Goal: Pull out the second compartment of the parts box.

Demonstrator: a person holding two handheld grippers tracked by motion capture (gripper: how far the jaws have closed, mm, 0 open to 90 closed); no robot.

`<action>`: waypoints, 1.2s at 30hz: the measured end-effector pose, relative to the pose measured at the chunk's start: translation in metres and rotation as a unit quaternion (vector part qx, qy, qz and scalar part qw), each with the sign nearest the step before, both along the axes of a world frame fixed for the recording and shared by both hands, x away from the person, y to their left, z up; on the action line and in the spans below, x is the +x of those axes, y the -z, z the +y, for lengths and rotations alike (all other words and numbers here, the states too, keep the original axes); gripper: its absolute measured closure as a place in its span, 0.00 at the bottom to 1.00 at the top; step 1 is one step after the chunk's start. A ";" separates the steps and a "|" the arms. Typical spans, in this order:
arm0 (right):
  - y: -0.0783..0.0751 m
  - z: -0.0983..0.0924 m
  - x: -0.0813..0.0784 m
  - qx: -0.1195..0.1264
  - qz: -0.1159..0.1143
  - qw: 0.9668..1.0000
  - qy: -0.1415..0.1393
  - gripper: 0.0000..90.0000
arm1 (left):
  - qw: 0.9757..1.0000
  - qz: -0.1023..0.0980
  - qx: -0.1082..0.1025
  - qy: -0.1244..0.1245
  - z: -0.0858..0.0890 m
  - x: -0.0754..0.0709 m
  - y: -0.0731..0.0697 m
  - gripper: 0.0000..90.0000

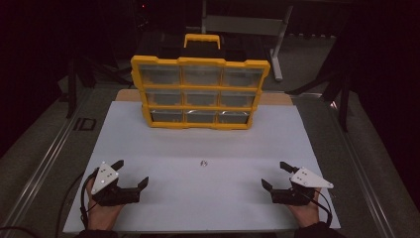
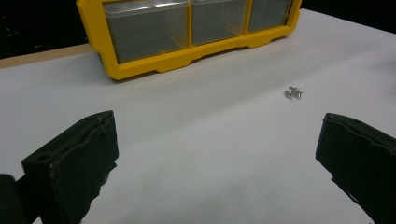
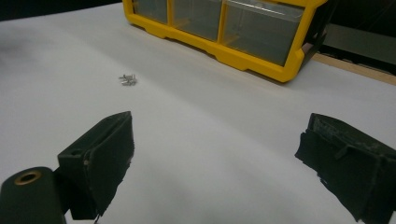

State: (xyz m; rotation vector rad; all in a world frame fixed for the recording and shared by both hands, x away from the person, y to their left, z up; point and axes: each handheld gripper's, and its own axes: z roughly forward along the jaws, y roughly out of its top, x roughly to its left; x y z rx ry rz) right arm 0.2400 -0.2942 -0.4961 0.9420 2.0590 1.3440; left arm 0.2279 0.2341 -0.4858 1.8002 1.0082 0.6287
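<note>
A yellow organiser [image 1: 200, 91] with clear drawers in three rows stands upright at the back of the white board [image 1: 148, 144]; its drawers look empty. A small heap of metal screws [image 1: 203, 163] lies mid-board, seen also as screws [image 2: 293, 93] and screws [image 3: 127, 80]. My left gripper [image 1: 131, 174] rests at the front left, open, jaws wide apart with nothing between them. My right gripper [image 1: 277, 175] rests at the front right, also open and holding nothing. Both stand well short of the screws.
The organiser [image 2: 187, 32] has a yellow carry handle [image 1: 202, 39] on top. A wooden strip [image 1: 277, 99] runs behind the board. Metal rails [image 1: 44, 163] flank the table, and a dark table frame [image 1: 277, 44] stands behind.
</note>
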 end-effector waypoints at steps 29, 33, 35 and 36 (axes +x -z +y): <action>-0.028 0.026 0.013 0.003 -0.014 1.000 -0.009 0.12 | 1.000 -0.004 -0.007 -0.029 0.004 0.000 0.002 0.00; -0.035 0.037 0.019 0.008 -0.005 1.000 -0.022 0.12 | 0.999 -0.003 -0.014 -0.029 0.003 -0.002 0.003 0.00; -0.036 0.044 0.021 0.010 -0.004 1.000 -0.030 0.12 | 1.000 -0.005 -0.012 -0.028 0.003 -0.003 0.003 0.00; -0.037 0.047 0.022 0.009 -0.006 0.999 -0.032 0.12 | 1.000 -0.005 -0.012 -0.028 0.003 -0.003 0.003 0.00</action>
